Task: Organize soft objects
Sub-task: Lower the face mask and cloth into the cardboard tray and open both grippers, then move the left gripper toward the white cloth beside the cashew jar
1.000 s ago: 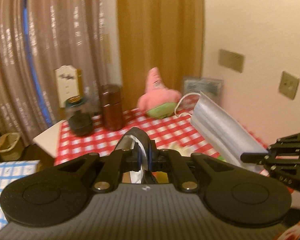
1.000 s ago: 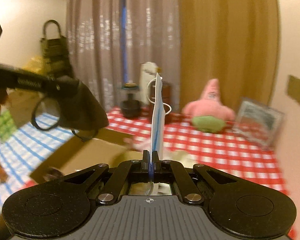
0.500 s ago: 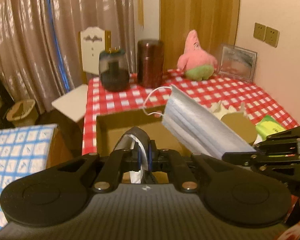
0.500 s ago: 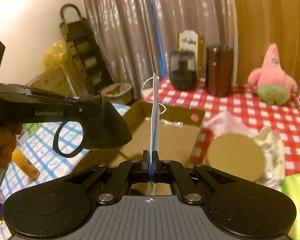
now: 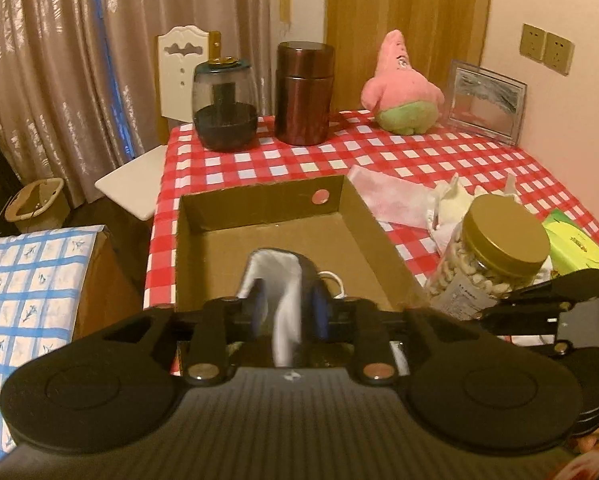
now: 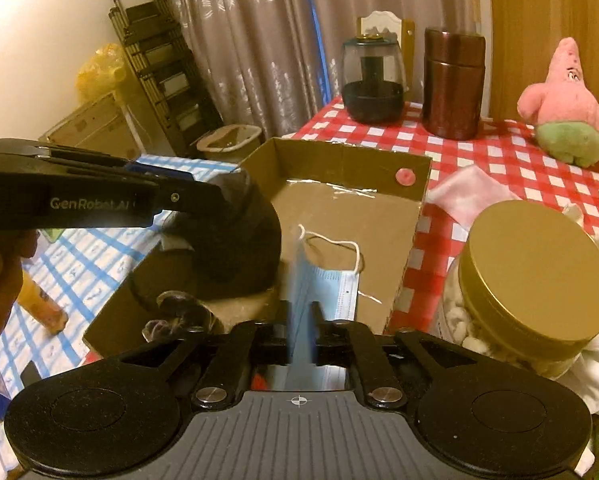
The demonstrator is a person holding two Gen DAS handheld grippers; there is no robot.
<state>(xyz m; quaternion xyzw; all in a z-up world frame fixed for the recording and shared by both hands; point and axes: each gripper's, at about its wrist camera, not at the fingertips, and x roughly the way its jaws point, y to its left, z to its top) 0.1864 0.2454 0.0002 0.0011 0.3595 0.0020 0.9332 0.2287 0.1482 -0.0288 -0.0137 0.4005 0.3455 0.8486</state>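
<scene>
Two hand-held grippers hang over an open brown cardboard box (image 6: pixel 351 216) on a red-and-white checked tablecloth (image 5: pixel 379 160). The right gripper (image 6: pixel 302 322) has just been opening; its jaws stand slightly spread, with a pale blue pleated face mask (image 6: pixel 323 284) blurred between them and apparently slipping free, its far end and white ear loop (image 6: pixel 339 250) already low in the box. The left gripper (image 5: pixel 285 308) has likewise just been parting around a dark, white-lined mask-like soft item (image 5: pixel 277 280), also blurred; whether the pads still pinch it cannot be told.

The risks appear modest. An ear loop could snag on a finger and drag the blue mask back out as the hand lifts away. The dark item, seemingly let go near the box's near wall, could drape over the edge or land on top of the other mask. A gold-lidded clear jar of nuts (image 6: pixel 527 280) stands just beside the box, where a sideways retreat by the right gripper could knock it. A pink star-shaped plush toy (image 5: pixel 403 88) sits well apart, unsorted.
</scene>
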